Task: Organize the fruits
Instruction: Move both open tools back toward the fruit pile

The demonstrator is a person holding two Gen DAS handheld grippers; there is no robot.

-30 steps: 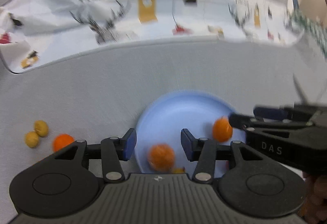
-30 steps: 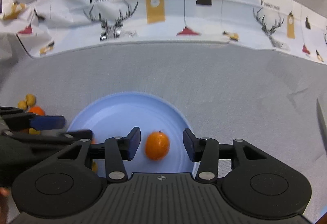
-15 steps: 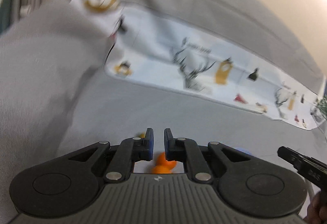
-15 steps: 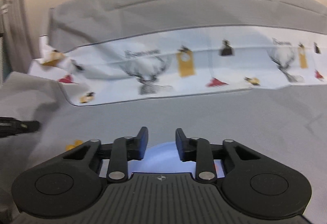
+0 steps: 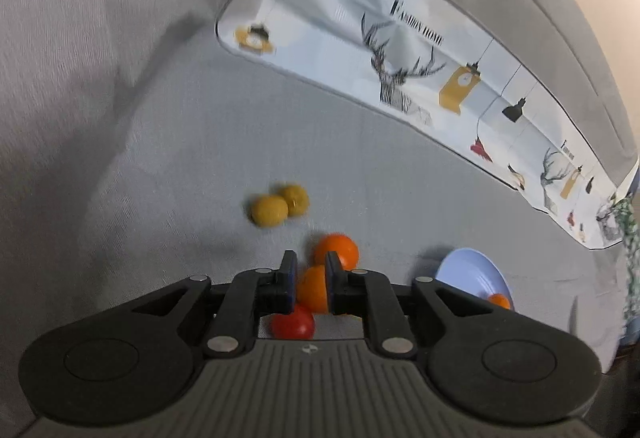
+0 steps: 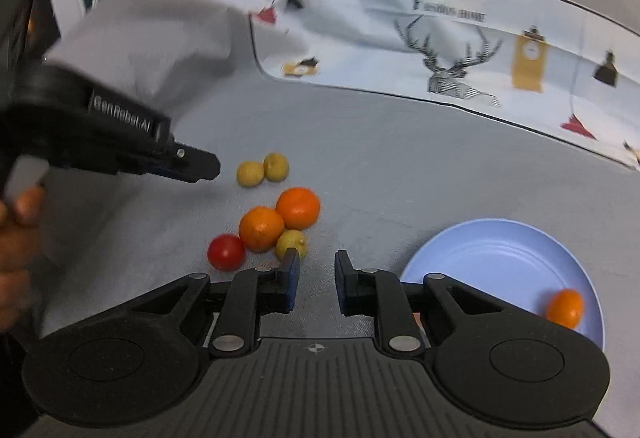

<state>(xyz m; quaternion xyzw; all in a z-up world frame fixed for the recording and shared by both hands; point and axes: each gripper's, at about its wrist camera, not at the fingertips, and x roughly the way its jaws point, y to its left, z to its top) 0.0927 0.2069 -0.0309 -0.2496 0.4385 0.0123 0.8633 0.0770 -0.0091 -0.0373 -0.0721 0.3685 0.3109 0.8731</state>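
Loose fruit lies on the grey cloth: two oranges (image 6: 261, 229) (image 6: 298, 208), a red tomato (image 6: 226, 252), a yellow fruit (image 6: 292, 243) and two more yellow fruits (image 6: 251, 173). A blue plate (image 6: 500, 262) at the right holds a small orange fruit (image 6: 565, 307). My left gripper (image 5: 311, 278) hangs above the fruit with its jaws nearly closed and nothing between them; an orange (image 5: 313, 288) and the tomato (image 5: 293, 323) lie below it. In the right wrist view it (image 6: 200, 166) is at the left, above the cloth. My right gripper (image 6: 316, 274) is open and empty, between the fruit and the plate.
A white printed cloth (image 6: 440, 38) with deer and lamp pictures lies along the far side. Grey fabric is bunched up at the far left (image 6: 140, 30). The plate also shows at the right in the left wrist view (image 5: 472, 274).
Both grippers left the plate, swung up and left, and now face the loose fruit. The left jaws narrowed from wide open to nearly closed. The right jaws narrowed too.
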